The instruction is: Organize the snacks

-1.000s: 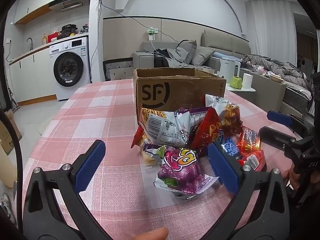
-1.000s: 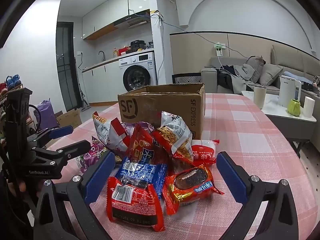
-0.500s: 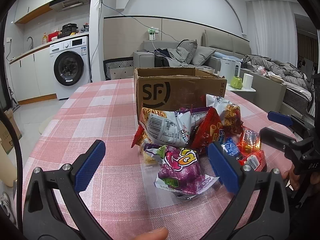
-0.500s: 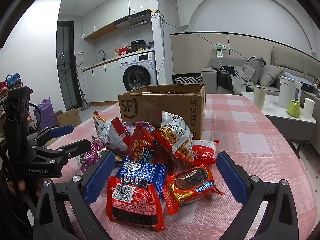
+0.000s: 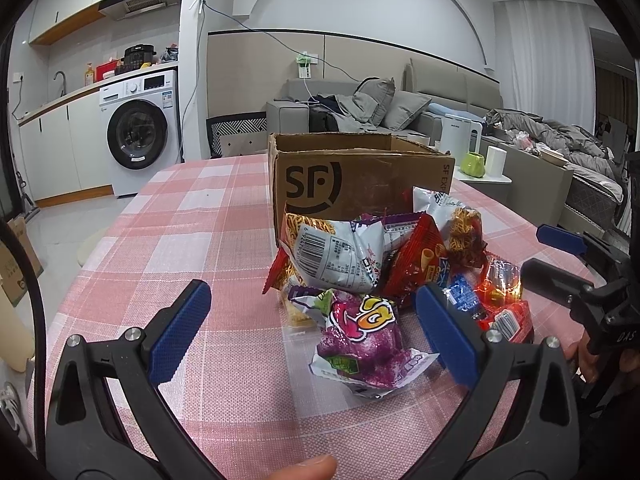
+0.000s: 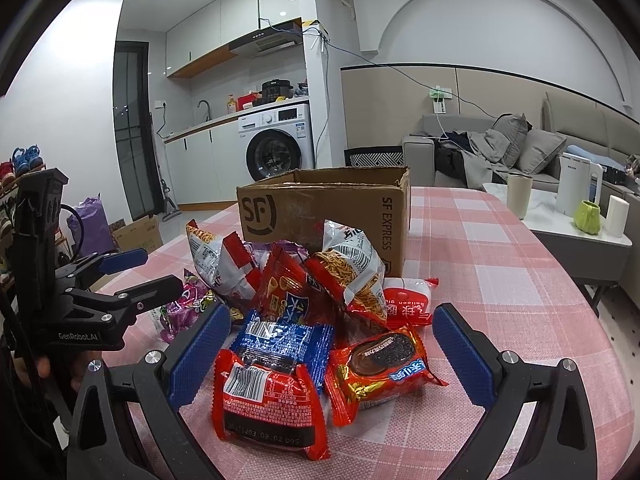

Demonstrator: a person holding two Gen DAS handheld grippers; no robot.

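Nothing has moved: both grippers, left and right, stay wide open, empty, before the snacks; beyond, the box reads "SF EXPRESS".

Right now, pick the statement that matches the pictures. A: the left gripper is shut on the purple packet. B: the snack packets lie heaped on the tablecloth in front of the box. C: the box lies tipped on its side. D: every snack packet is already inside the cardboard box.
B: the snack packets sit piled on the checked tablecloth in front of the upright, open SF Express box, and both grippers are open.
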